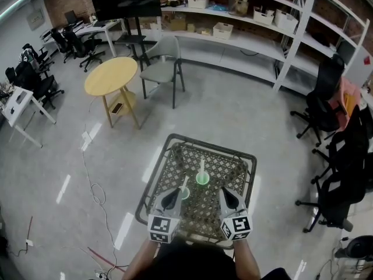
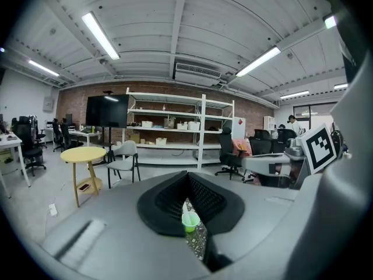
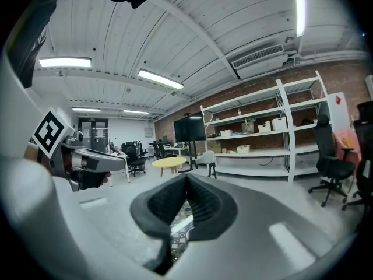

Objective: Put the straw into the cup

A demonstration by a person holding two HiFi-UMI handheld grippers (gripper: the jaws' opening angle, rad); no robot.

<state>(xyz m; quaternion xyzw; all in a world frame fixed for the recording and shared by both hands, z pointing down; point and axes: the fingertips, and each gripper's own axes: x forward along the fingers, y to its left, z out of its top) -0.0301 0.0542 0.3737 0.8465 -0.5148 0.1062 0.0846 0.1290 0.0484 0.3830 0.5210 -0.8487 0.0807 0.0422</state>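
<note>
Two small green cups stand on a dark metal lattice table [image 1: 156, 174]. A white straw [image 1: 202, 167] stands upright in the farther cup [image 1: 202, 178]. The nearer cup [image 1: 184, 192] also holds a straw [image 1: 185, 183] and sits just right of my left gripper [image 1: 172, 197]. The left gripper view shows this gripper [image 2: 187, 175] with its jaws together and nothing between them; the nearer cup [image 2: 190, 221] appears beyond them, low down. My right gripper [image 1: 229, 196] hovers over the table's near right part. Its jaws [image 3: 186, 177] are shut and empty, with only lattice showing below them.
Beyond the table stand a round yellow table [image 1: 111, 74] and a grey chair [image 1: 163, 63]. White shelving [image 1: 245, 34] lines the back wall. Black office chairs [image 1: 326, 104] stand at the right. Cables [image 1: 96, 191] trail over the floor at the left.
</note>
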